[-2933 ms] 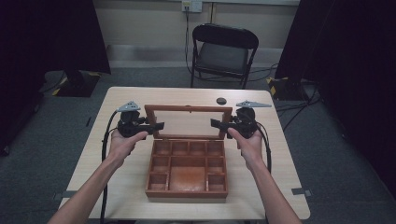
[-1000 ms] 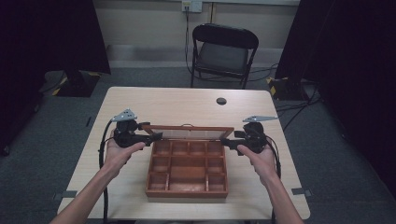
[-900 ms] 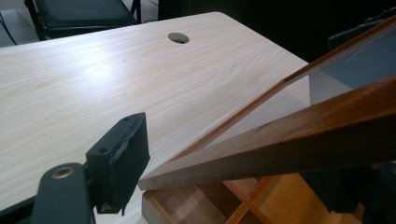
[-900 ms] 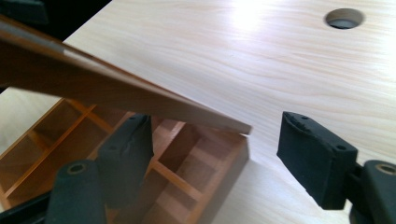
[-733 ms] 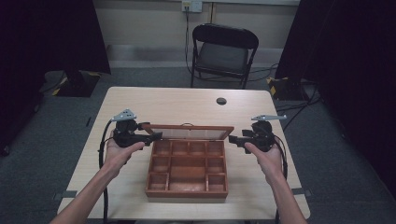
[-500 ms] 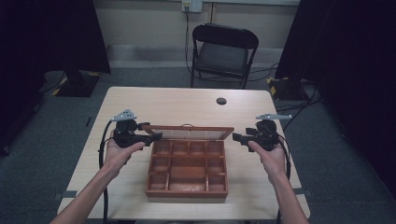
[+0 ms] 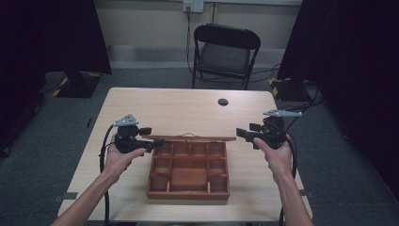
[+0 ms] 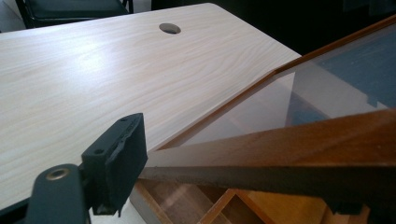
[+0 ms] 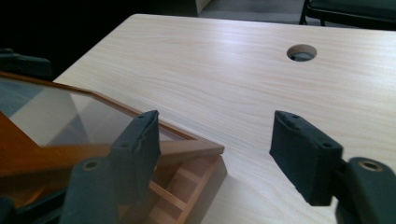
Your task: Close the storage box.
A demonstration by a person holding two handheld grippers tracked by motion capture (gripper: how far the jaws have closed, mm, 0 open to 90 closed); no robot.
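right jaw of left gripper: hidden behind the lid
lid's far end: cut off by the left gripper view's right edge
box compartments: contents too small to tell

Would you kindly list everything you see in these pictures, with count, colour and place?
Wooden box: one, reddish brown, divided into compartments, on the near middle of the table.
Box lid: one, brown frame with a clear pane, raised along the box's far edge, its left end between the left gripper's jaws.
Table: one, pale wood, centre of the room.
Cable hole: one, dark, round, far right part of the tabletop.
Folding chair: one, black, behind the table.
Floor: grey carpet, all around.
Left gripper: one, black, at the lid's left end.
Right gripper: one, black, open, right of the box and apart from the lid.
Forearms: two, entering from the bottom edge.
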